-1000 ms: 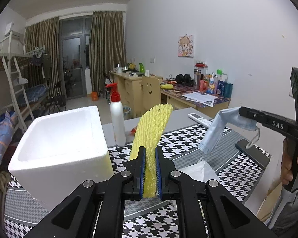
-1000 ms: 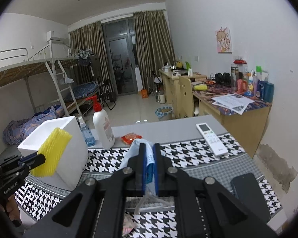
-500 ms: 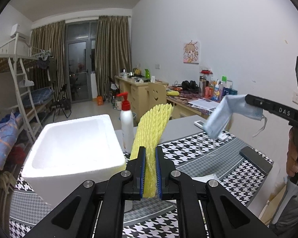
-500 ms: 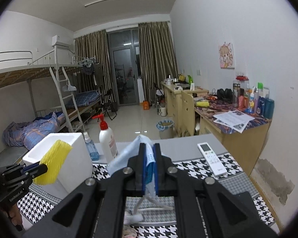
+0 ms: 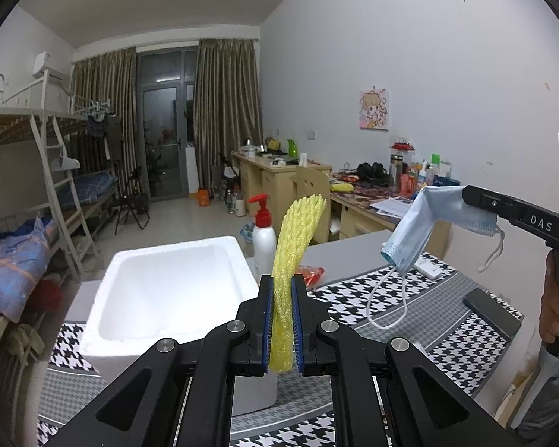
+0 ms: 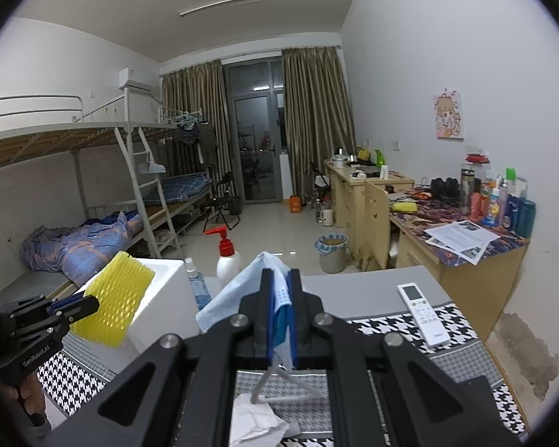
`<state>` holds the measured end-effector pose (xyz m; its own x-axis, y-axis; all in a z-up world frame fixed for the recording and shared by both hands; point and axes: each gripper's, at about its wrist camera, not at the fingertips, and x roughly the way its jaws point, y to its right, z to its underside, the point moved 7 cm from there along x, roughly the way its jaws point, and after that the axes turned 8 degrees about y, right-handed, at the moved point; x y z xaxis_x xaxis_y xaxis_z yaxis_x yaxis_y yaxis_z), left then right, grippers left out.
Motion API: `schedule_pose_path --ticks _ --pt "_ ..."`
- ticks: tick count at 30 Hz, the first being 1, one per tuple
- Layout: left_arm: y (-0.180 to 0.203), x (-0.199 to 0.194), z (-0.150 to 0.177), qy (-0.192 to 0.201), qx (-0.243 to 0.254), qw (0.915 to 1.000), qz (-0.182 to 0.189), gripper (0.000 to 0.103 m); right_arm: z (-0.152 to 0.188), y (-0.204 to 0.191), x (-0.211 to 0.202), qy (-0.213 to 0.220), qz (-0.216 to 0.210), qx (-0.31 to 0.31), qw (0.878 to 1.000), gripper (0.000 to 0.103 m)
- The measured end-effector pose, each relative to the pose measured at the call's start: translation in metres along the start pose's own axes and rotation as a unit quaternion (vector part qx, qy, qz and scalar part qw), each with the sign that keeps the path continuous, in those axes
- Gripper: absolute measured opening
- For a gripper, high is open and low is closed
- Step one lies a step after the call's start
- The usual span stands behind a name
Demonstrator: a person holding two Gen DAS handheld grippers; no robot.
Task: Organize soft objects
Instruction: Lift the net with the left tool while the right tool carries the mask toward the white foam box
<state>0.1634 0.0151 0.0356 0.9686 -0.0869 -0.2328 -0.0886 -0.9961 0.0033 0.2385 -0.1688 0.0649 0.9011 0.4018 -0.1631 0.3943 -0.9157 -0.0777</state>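
Note:
My left gripper [image 5: 281, 309] is shut on a yellow foam net sleeve [image 5: 296, 234] that stands up between its blue pads, above the near right corner of the white foam box [image 5: 167, 287]. From the right wrist view the same sleeve [image 6: 111, 303] shows at the left, in front of the box [image 6: 164, 290]. My right gripper [image 6: 281, 311] is shut on a light blue face mask [image 6: 234, 294]. In the left wrist view the mask [image 5: 425, 223] hangs from that gripper's tip at the right, ear loops dangling over the table.
A houndstooth cloth [image 5: 357, 298] covers the table. On it stand a white pump bottle [image 5: 262, 238], a small spray bottle [image 6: 195, 283], an orange wrapper [image 5: 311, 273], a white remote [image 6: 423, 313], a dark phone [image 5: 492, 313] and crumpled white tissue [image 6: 255, 424]. Desks and a bunk bed lie beyond.
Both grippers have risen with their loads. The mask now hangs clear of the table and the table objects sit lower in both views.

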Motion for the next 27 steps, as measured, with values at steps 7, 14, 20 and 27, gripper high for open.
schedule_pose_path --ticks 7,14,20,27 --pt "-0.011 -0.002 -0.01 0.011 -0.002 0.9998 -0.014 0.01 -0.008 -0.01 0.007 0.007 -0.015 0.001 1.0 0.009" --pt "-0.024 -0.003 -0.023 0.024 -0.006 0.9992 -0.032 0.01 -0.017 -0.024 0.014 0.015 -0.034 0.001 0.999 0.009" --pt "-0.036 0.0 -0.025 0.025 -0.011 0.9979 -0.059 0.01 -0.019 -0.036 0.022 0.015 -0.053 0.004 0.998 0.009" --pt "-0.048 0.007 -0.024 0.021 -0.01 0.9954 -0.092 0.01 -0.019 -0.046 0.032 0.012 -0.073 0.004 0.997 0.009"
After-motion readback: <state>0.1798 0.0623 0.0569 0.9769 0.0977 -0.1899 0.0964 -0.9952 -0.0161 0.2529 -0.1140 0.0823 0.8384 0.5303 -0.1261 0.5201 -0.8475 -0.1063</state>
